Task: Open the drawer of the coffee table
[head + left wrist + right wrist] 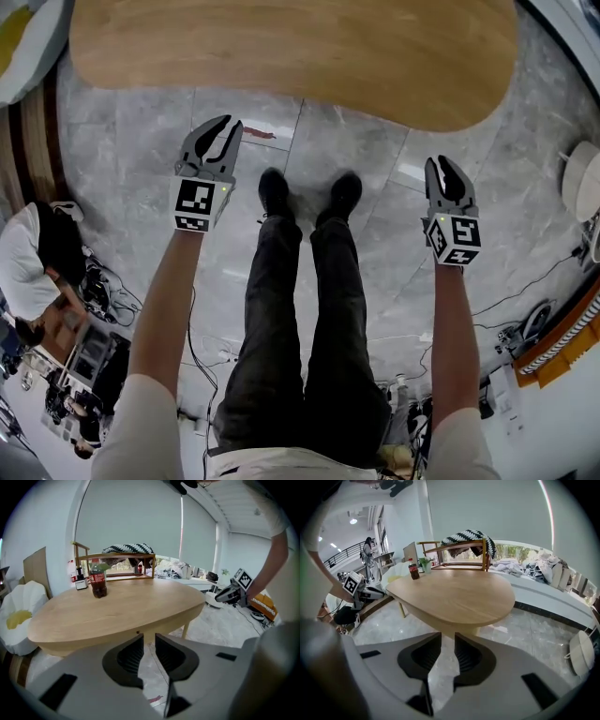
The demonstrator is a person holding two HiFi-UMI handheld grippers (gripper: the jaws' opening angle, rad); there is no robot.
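My left gripper [228,125] and my right gripper [441,164] are each open just a little and hold nothing, and the wooden coffee table [291,56] stands just ahead of them, not touched, and I cannot make out its drawer.

The place looks like a work studio or lab dressed up as a living room. An oval wooden table [281,47] stands on a grey stone-tile floor [375,187]. A cola bottle [98,581] stands on it, a white flower-shaped cushion [18,616] sits beside it, and a striped blanket [129,549] lies over a wooden frame [117,557] behind. A wide blind [131,517] covers the window, and clothes [534,569] are heaped on the sill [543,590]. Cables [98,286] and gear [89,352] lie on the floor by a seated person [28,262]. A railing [344,555] runs along the far side.
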